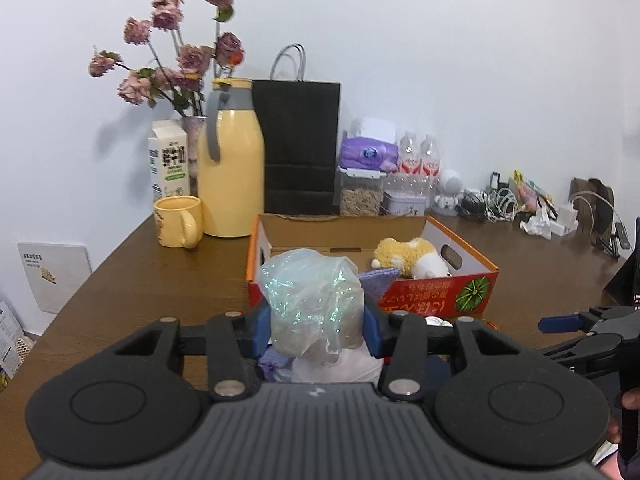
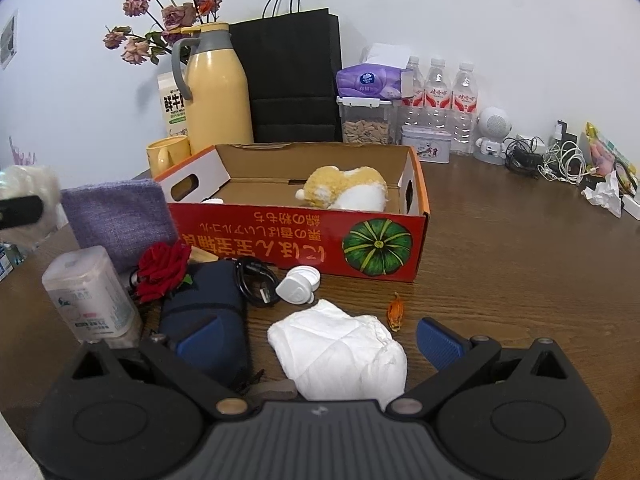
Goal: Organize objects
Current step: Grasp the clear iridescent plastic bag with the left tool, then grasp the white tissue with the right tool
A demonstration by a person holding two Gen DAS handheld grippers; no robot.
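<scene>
My left gripper [image 1: 316, 326] is shut on a crumpled iridescent plastic bag [image 1: 316, 300] and holds it in front of the red pumpkin-print cardboard box [image 1: 440, 298]. The box [image 2: 304, 240] holds a yellow-and-white plush toy [image 2: 346, 190]. My right gripper [image 2: 320, 338] is open above a white crumpled cloth [image 2: 340, 350] on the table. In front of the box lie a purple knit cloth [image 2: 116, 216], a white bottle [image 2: 90, 294], a red rose [image 2: 164, 266], a navy pouch [image 2: 208, 300], a black cable [image 2: 256, 282] and a white earbud case [image 2: 298, 284].
Behind the box stand a yellow mug [image 1: 178, 220], a yellow thermos [image 1: 230, 160], a milk carton [image 1: 168, 160], dried flowers [image 1: 180, 52], a black paper bag [image 1: 298, 144], tissues, water bottles [image 2: 440, 100] and a cable tangle [image 2: 552, 158]. A small orange scrap [image 2: 396, 312] lies by the cloth.
</scene>
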